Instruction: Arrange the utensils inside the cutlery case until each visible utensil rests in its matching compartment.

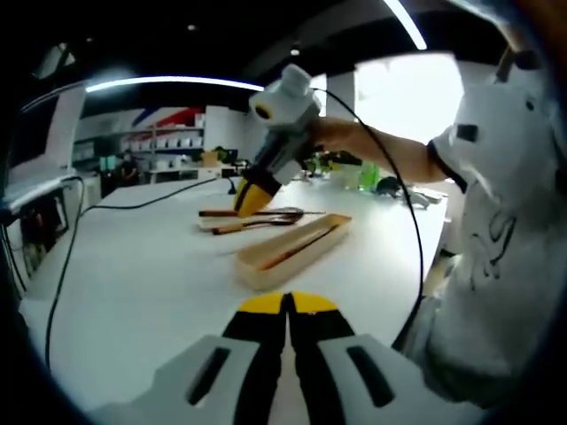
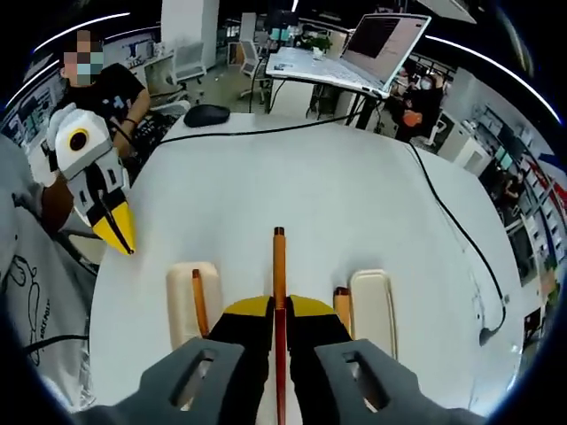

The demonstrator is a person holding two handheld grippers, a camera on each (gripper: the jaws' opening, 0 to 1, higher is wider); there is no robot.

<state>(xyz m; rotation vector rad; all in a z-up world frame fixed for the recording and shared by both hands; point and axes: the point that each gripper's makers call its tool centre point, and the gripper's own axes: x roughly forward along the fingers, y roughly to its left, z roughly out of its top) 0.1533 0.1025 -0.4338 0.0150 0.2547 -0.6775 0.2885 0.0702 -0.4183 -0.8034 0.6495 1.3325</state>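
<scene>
The right gripper [image 2: 280, 312] has its yellow-tipped jaws clamped on a slim brown stick-like utensil [image 2: 279, 266], which runs straight out between them and ends in a darker tip over the white table [image 2: 354, 195]. Seen from the left gripper view, this gripper [image 1: 251, 200] points down at the group of utensils lying toward the far side of the table [image 1: 142, 266]. The left gripper [image 1: 287, 305] has its jaws pressed together with nothing between them, held above the near edge of the table; in the right gripper view it [image 2: 116, 228] hangs off the table's left edge. The cutlery case [image 1: 292, 248] is a pale wooden tray, long and narrow, lying at a slant near the middle of the table, with a dark brown utensil inside it. Just behind it lie a spoon [image 1: 266, 222] with a wooden handle and another brown piece [image 1: 232, 212], side by side on the table. In the right gripper view a cream case part [image 2: 189, 297] holding a brown handle sits left of the jaws, another cream part [image 2: 376, 310] right.
</scene>
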